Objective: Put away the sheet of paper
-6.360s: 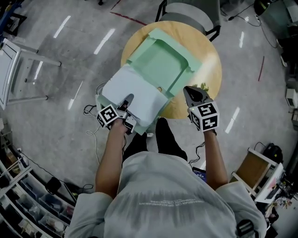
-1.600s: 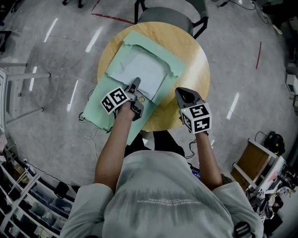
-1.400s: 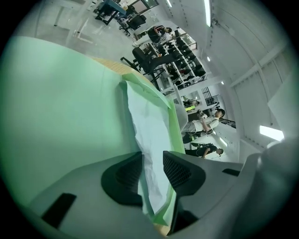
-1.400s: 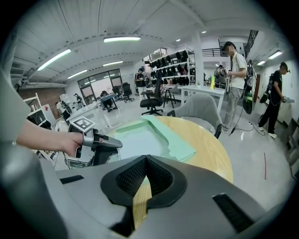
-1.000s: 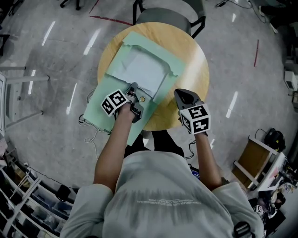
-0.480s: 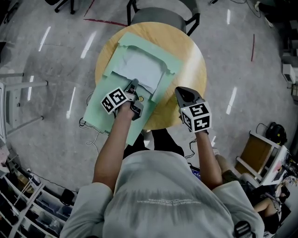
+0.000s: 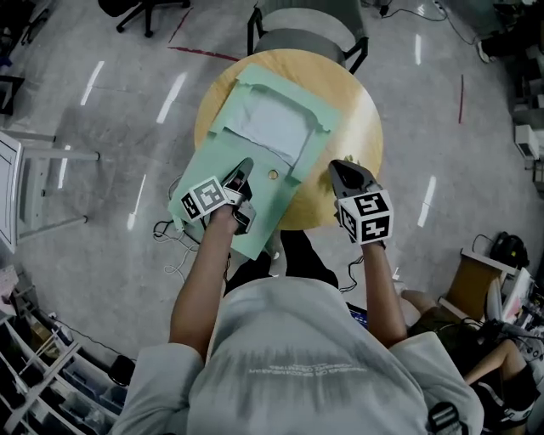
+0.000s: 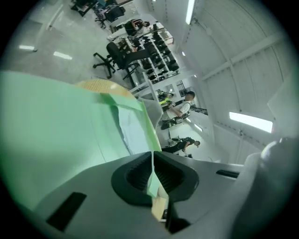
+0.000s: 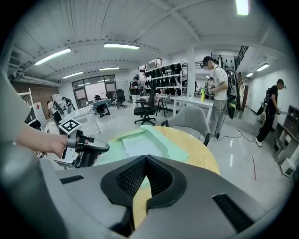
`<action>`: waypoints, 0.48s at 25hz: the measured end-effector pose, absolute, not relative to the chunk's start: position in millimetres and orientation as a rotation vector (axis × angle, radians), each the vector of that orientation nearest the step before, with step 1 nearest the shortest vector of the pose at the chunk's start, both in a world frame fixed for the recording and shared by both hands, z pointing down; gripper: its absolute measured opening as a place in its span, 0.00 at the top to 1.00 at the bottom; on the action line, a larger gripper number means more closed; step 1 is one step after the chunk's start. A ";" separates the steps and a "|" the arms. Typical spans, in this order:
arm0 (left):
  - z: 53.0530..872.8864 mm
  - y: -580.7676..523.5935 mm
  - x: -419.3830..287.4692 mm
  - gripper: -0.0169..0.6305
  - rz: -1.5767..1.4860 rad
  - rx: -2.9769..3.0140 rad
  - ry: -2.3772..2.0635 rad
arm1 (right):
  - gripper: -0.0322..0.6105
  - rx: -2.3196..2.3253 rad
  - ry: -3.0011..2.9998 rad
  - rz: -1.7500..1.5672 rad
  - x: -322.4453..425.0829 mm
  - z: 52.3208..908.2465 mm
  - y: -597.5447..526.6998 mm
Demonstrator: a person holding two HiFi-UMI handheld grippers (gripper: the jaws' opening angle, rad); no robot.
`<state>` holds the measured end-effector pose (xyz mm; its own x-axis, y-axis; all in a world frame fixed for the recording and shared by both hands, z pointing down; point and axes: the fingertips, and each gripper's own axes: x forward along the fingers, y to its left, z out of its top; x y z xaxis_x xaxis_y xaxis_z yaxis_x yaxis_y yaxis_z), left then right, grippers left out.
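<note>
An open green folder (image 7: pixel 255 200) lies on the round wooden table (image 7: pixel 353 127), its near flap reaching past the table's front left edge. The white sheet of paper (image 7: pixel 270 127) rests inside the folder's far half. My left gripper (image 7: pixel 245 167) is shut on the near flap's edge and holds it raised; its jaws have just been closing tighter, with the green flap (image 8: pixel 56 126) between the pads (image 8: pixel 140 172). My right gripper (image 7: pixel 342 168) hovers shut over the table's right front edge, holding nothing. From the right gripper view (image 9: pixel 145 161) I see the left gripper (image 9: pixel 86 147) and the paper (image 9: pixel 142 144).
A grey chair (image 7: pixel 310 21) stands behind the table. Cables (image 7: pixel 166 231) lie on the floor at the front left. A white frame (image 7: pixel 13 183) stands at the far left. People (image 9: pixel 217 91) stand by desks and shelves farther off.
The left gripper has risen and tilted, lifting the folder's near flap off the table edge. The right gripper has risen slightly. The paper stays in the folder.
</note>
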<state>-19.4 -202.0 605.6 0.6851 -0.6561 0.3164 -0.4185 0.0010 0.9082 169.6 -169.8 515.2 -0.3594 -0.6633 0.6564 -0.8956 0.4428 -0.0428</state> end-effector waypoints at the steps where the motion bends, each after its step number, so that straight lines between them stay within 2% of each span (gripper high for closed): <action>1: 597.6 -197.8 -26.2 0.93 -0.215 1.677 -0.895 | 0.91 1.316 -2.137 0.528 168.4 510.6 -165.7; 5: 563.9 -184.3 -56.9 0.93 -0.152 1.882 -0.935 | 0.91 1.367 -2.146 0.465 160.1 488.3 -149.8; 12: 474.7 -168.9 -97.5 0.94 -0.237 2.145 -0.948 | 0.91 1.405 -2.139 0.233 147.9 432.8 -132.8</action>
